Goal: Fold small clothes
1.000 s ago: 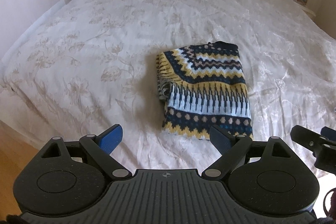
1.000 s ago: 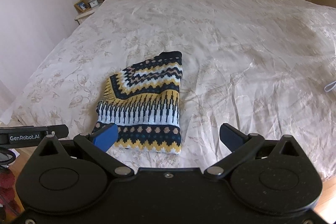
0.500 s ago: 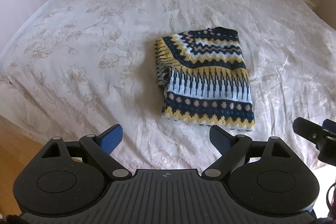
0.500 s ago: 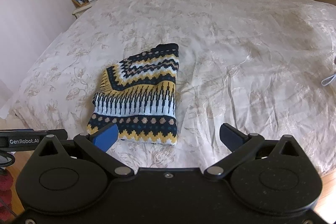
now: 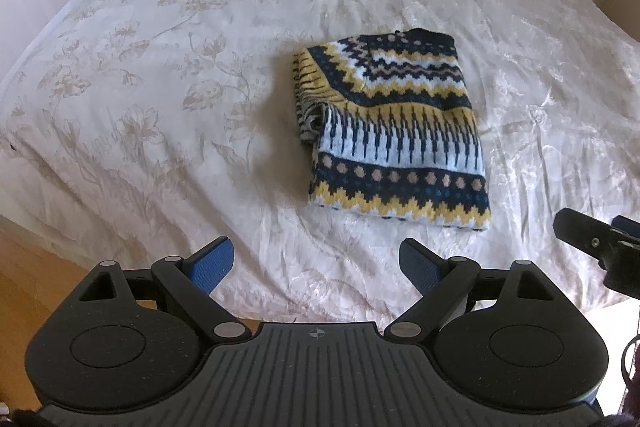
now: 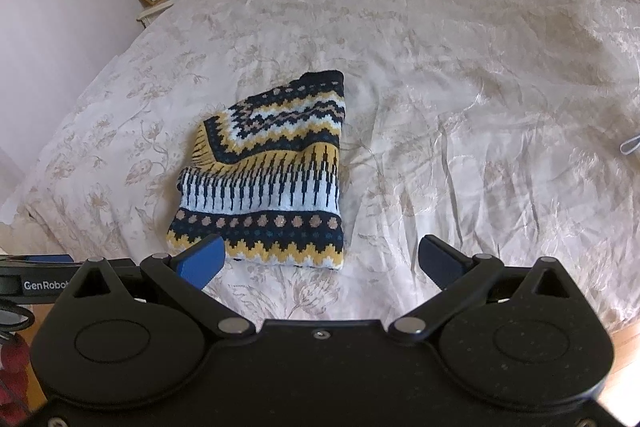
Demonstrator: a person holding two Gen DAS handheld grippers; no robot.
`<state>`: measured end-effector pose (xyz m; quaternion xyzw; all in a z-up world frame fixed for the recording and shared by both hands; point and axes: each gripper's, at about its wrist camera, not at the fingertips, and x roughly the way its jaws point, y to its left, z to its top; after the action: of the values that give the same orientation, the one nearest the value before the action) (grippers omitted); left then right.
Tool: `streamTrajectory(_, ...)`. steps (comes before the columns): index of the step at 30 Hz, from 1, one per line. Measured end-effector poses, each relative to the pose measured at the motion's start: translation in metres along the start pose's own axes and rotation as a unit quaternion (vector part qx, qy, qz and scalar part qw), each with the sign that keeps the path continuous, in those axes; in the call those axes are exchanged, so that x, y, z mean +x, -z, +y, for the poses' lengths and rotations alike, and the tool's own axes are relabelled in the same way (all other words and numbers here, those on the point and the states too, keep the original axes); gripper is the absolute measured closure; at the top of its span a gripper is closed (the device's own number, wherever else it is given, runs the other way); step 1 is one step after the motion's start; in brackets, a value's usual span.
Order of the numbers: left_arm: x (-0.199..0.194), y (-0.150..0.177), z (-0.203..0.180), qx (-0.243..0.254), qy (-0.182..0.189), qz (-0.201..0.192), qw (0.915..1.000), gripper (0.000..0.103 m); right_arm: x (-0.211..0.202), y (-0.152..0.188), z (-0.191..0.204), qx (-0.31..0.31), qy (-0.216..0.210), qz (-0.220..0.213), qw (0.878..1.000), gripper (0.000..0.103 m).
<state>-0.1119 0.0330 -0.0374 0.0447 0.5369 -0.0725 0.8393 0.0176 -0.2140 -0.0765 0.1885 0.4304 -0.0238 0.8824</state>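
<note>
- The left tongs (image 5: 316, 261) stand wide open with nothing between the blue pads, held above the near edge of the bed (image 5: 168, 75).
- The right tongs (image 6: 320, 261) are likewise spread wide and empty; part of them shows at the right edge of the left view.
- The sweater (image 5: 394, 131), a knit in navy, yellow and pale blue bands, lies on the bedspread ahead of both tongs, clear of every pad.
- From the left tongs it sits ahead and to the right; from the right tongs it sits ahead and to the left, its zigzag hem just beyond the left pad.
- It already looks folded into a compact rectangle, with a bunched layer, perhaps a sleeve, poking out along its left side.
- Judged from this, the step in hand is either one more fold or a tidy-up of the bundle.
- The next move would call for lowering both tongs to the near hem, one at each corner, closing on all layers together, then lifting and carrying the hem toward the far edge.
- The thick knit may slip or drag the smooth bedspread.
</note>
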Motion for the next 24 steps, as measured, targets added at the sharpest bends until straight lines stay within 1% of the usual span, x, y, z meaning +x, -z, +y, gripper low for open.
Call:
streamTrajectory(13, 0.01, -0.002, 0.002, 0.003, 0.003, 0.019, 0.9998, 0.013, 0.015, 0.001, -0.007, 0.02, 0.008, 0.029, 0.999, 0.001)
streamTrajectory(24, 0.018, -0.007, 0.005, 0.0, 0.008, 0.029, 0.9996, 0.013, 0.025, -0.004, -0.002, 0.015, 0.007, 0.041, 0.999, 0.0)
